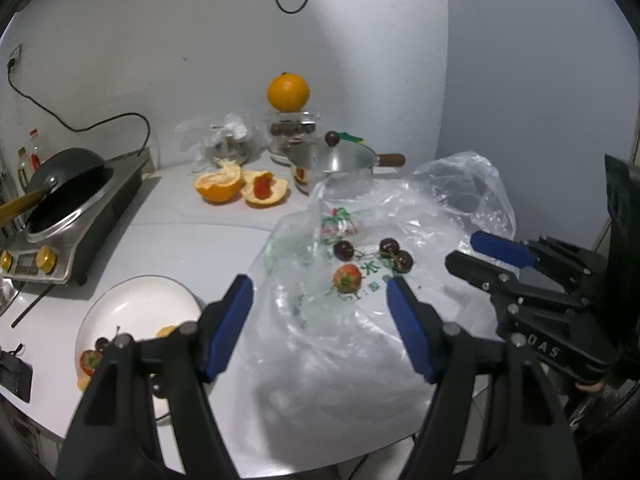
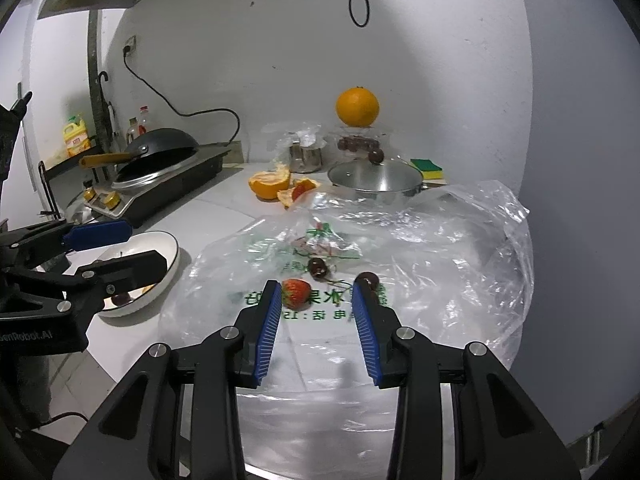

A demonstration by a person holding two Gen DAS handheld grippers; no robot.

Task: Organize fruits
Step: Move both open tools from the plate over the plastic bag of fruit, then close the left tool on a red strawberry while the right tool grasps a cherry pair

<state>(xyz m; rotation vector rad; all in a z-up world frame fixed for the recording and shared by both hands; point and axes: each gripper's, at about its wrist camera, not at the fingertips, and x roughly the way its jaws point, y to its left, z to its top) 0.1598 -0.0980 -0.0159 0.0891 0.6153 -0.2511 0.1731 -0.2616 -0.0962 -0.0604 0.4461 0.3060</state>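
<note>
Three dark cherries [image 1: 372, 254] and a strawberry [image 1: 347, 278] lie on a clear plastic bag [image 1: 420, 216] just beyond the left claw [image 1: 320, 292], released and empty; a white plate [image 1: 140, 300] sits at its left. From the right wrist, the right claw [image 2: 316, 290] hovers released, the strawberry [image 2: 297, 293] just ahead of its left pad.

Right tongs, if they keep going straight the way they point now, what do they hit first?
Probably the strawberry on the plastic bag. It lies just ahead of the open right tongs, near the left pad, with a cherry by the right pad. Depth is uncertain.
</note>
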